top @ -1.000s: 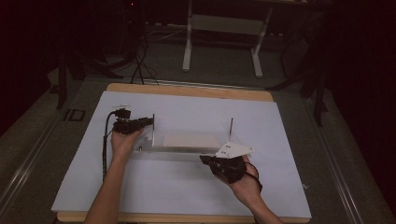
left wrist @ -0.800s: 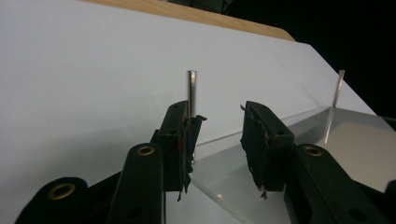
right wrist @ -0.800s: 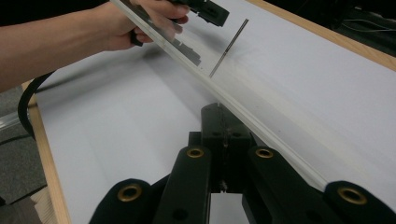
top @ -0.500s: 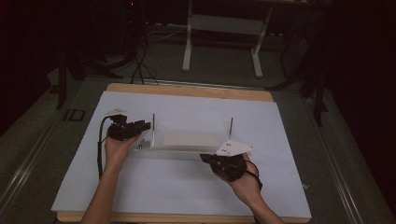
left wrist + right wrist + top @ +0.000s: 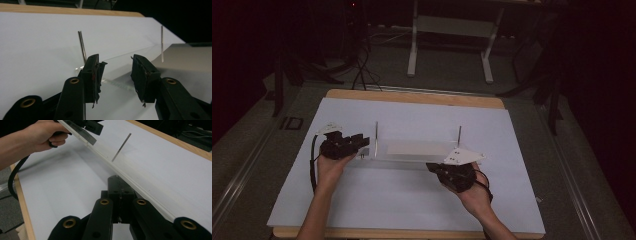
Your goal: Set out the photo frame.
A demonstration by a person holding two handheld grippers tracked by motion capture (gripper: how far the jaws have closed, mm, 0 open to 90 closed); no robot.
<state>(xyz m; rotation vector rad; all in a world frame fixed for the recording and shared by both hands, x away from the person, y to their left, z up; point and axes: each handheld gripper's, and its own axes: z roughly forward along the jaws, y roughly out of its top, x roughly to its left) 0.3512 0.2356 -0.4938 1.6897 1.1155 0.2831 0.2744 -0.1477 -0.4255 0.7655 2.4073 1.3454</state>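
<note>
A clear flat plate (image 5: 417, 150) lies on the white sheet, with a thin metal rod standing at its left end (image 5: 376, 132) and another at its right end (image 5: 459, 136). My left gripper (image 5: 364, 141) sits just left of the plate. Its jaws have just been opening and stand open (image 5: 116, 72) with nothing between them; both rods (image 5: 82, 46) (image 5: 162, 42) stand beyond. My right gripper (image 5: 432, 166) is shut, its tips (image 5: 118, 182) at the plate's near edge (image 5: 140, 187) close to a rod (image 5: 121, 147). Whether they touch it I cannot tell.
A white sheet (image 5: 412, 200) covers most of the wooden table (image 5: 412, 96). Behind the table stand a metal frame (image 5: 452, 25) and loose cables (image 5: 362, 65) on the dark floor. The left hand (image 5: 42, 135) is seen at the plate's far end.
The left hand has drawn back leftward from the plate's left end, and its jaws stand wider. The right hand and the plate have kept still.
</note>
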